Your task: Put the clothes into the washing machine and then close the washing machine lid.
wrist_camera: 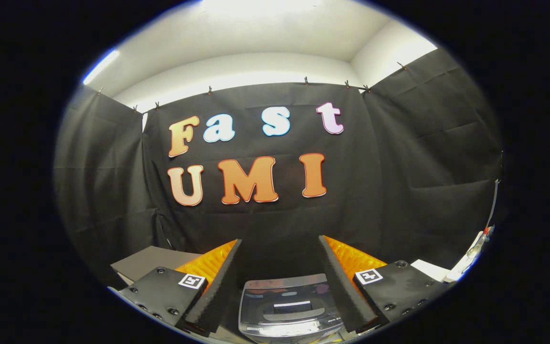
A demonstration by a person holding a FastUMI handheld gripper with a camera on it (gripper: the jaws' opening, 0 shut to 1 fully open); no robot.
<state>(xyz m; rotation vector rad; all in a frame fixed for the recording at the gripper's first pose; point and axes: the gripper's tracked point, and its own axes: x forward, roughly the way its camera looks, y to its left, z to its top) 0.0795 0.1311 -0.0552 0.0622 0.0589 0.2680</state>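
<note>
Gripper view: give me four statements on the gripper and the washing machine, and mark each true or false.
1. The gripper is open, nothing held between its fingers. True.
2. The washing machine sits below, between the fingers. True.
3. A garment is clamped between the fingers. False: the gap between them holds nothing.
4. The washing machine lid stands raised upright. False: it lies flat, closed, on top of the machine.

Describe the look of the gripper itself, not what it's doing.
The gripper has two long wedge-shaped fingers with ridged, ribbed surfaces. Each sits on a flat black mounting plate with round screw heads and a square black-and-white marker tag.
</note>
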